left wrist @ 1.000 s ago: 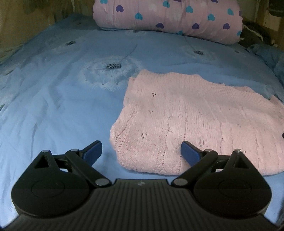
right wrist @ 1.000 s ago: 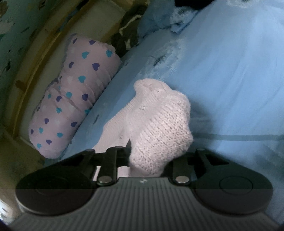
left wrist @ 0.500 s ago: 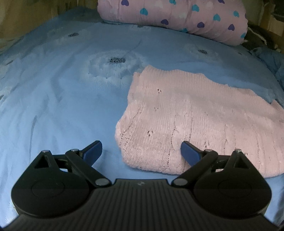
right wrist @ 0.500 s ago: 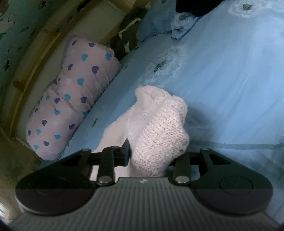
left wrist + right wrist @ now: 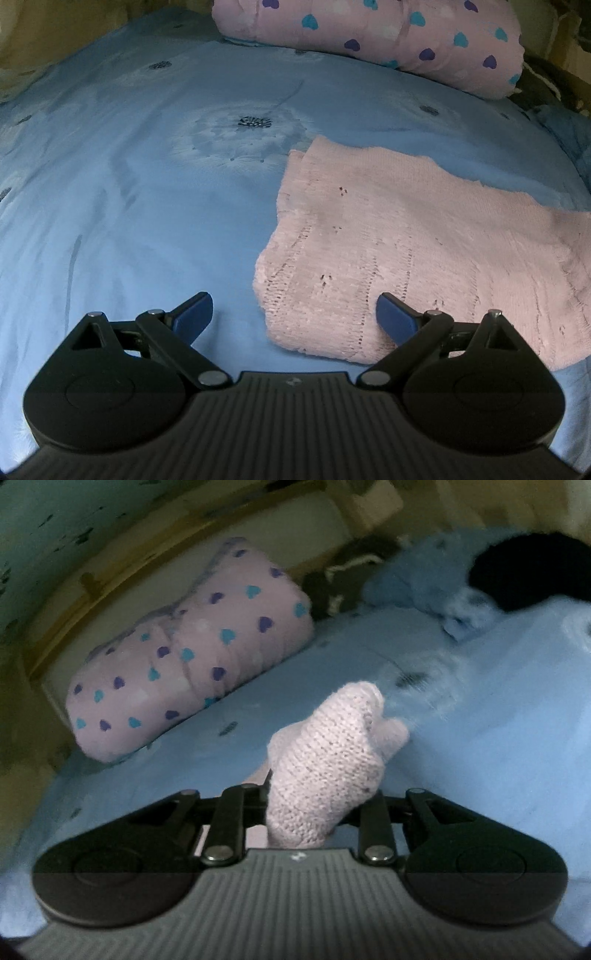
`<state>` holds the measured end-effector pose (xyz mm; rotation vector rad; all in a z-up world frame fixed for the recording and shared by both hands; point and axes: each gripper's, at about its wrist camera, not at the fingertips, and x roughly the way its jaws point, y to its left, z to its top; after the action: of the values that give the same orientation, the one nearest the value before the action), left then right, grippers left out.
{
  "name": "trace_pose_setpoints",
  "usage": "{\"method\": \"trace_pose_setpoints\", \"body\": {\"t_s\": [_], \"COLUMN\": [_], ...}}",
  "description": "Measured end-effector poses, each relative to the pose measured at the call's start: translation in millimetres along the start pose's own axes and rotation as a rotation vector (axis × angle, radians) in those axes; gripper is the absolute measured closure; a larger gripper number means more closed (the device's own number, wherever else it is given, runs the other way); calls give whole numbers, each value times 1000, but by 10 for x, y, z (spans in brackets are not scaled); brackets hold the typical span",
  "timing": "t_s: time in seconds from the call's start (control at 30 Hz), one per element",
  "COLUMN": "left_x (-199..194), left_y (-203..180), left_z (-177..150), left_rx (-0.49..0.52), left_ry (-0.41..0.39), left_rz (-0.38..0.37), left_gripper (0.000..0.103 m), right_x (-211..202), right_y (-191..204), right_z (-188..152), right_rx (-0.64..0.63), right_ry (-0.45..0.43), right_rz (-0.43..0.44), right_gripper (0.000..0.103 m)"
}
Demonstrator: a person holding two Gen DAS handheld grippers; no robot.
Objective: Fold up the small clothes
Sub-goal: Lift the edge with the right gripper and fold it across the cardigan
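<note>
A small pink knitted sweater lies flat on the blue bedsheet, right of centre in the left wrist view. My left gripper is open and empty, low over the sweater's near left corner, its right finger over the knit. My right gripper is shut on a bunched part of the same pink sweater, which sticks up between the jaws and hides the fingertips.
A pink pillow with blue and purple hearts lies at the head of the bed, also in the right wrist view. A crumpled blue cloth and a dark item lie at the far right. A wooden frame borders the bed.
My left gripper has shifted left, so the sweater sits further right in its view. My right gripper has swung and turned with the knit in its grip; the pillow now looks nearer and level.
</note>
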<state>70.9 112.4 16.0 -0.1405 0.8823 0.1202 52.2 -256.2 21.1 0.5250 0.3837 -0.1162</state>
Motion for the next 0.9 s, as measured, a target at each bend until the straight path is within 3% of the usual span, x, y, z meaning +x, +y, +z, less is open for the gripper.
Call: {"method": "trace_pose_setpoints", "body": {"t_s": [0.6, 0.9], "left_x": [-32, -110], "left_y": [136, 403], "left_z": [34, 67], "left_rx": [-31, -84], "left_ry": [0, -23], "left_rz": [-4, 24], "left_gripper": [5, 5], "right_x": [-1, 31], "right_y": [530, 972], "right_z": [96, 74], "right_rx": [-130, -222], "right_ry": [-12, -14], "right_rz": [66, 107], "right_gripper": [76, 76]}}
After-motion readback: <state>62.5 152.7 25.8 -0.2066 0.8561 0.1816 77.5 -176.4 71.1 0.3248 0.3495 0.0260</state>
